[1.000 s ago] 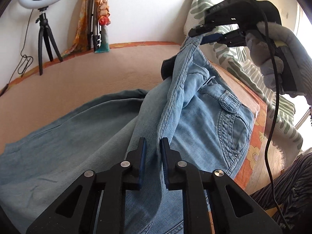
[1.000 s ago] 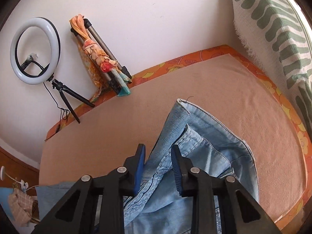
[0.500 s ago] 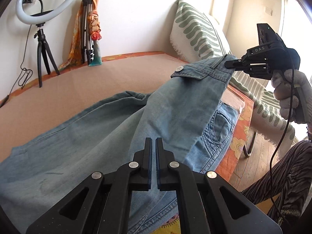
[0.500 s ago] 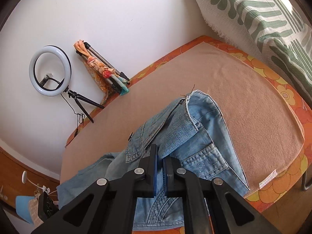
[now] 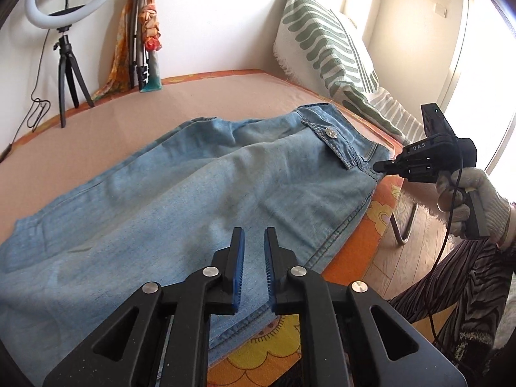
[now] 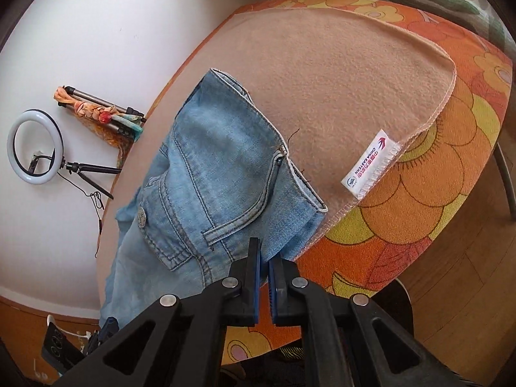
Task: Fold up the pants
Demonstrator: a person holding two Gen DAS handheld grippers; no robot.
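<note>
Light blue denim pants (image 5: 200,200) lie flat on the tan blanket (image 5: 200,96), folded lengthwise with one leg over the other, waistband to the right. My left gripper (image 5: 254,235) is open and empty, just above the pants' near edge. My right gripper (image 6: 263,251) is shut on the waistband edge at the blanket's corner; in the left wrist view it (image 5: 380,166) pinches the waistband beside the metal button (image 5: 331,133). The pants also show in the right wrist view (image 6: 209,177).
A green-striped pillow (image 5: 325,51) leans at the bed's far right. A ring light on a tripod (image 5: 64,25) and a folded tripod with an orange scarf (image 5: 142,32) stand against the wall. The orange floral mattress edge (image 5: 374,225) drops to a wooden floor (image 5: 416,242).
The lifted waistband has come down flat on the bed, with the top leg laid over the bottom one. My left gripper has opened and let go of the denim. The right gripper stays shut on the waistband.
</note>
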